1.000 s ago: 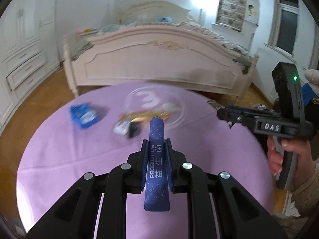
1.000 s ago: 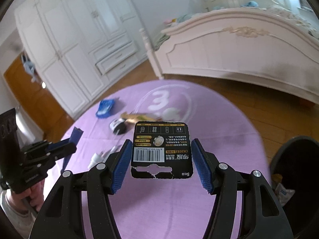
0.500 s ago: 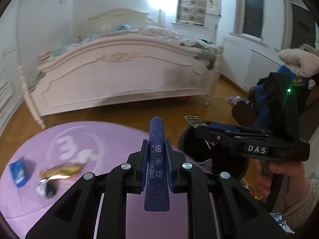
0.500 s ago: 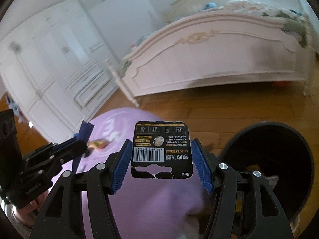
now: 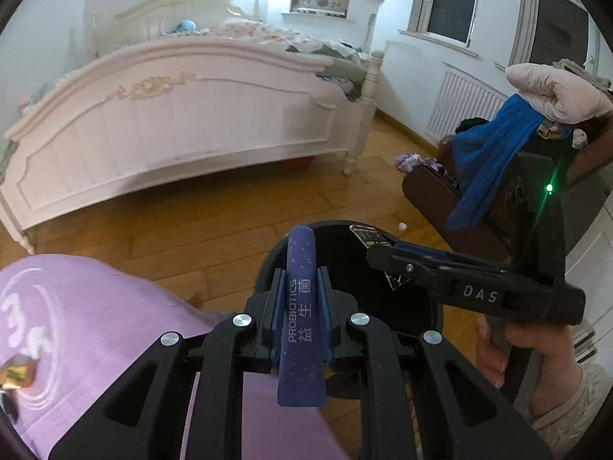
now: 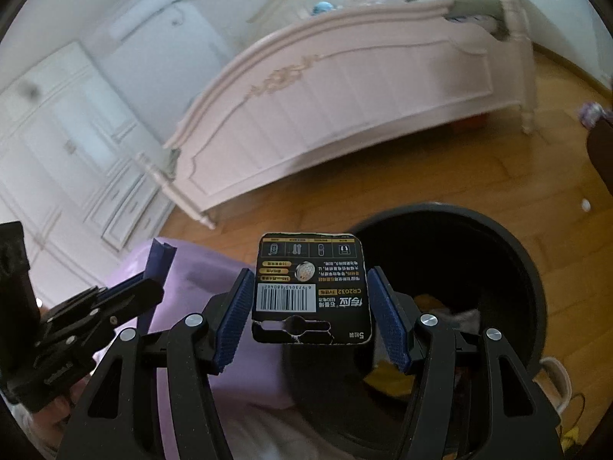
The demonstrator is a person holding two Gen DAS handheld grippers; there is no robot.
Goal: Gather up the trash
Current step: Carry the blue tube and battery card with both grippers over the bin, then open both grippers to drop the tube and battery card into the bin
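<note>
Bedroom floor, bin point(image 6: 509, 253) lower right: left fingers point(image 5: 300, 299) pinch a limp, light sachet point(image 5: 301, 318) mid-length; right fingers point(image 6: 311, 308) clamp a stiff card point(image 6: 312, 287) by its edges.

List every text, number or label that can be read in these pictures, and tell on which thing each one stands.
"PROBIOTICS", with Chinese characters beside it: blue sachet held in the left tool.
"DAS": body of the right tool.
"3": purple tablecloth.
"CR2032": battery card held in the right tool, seen upside down. Its barcode digits and small print are too small to read.
</note>
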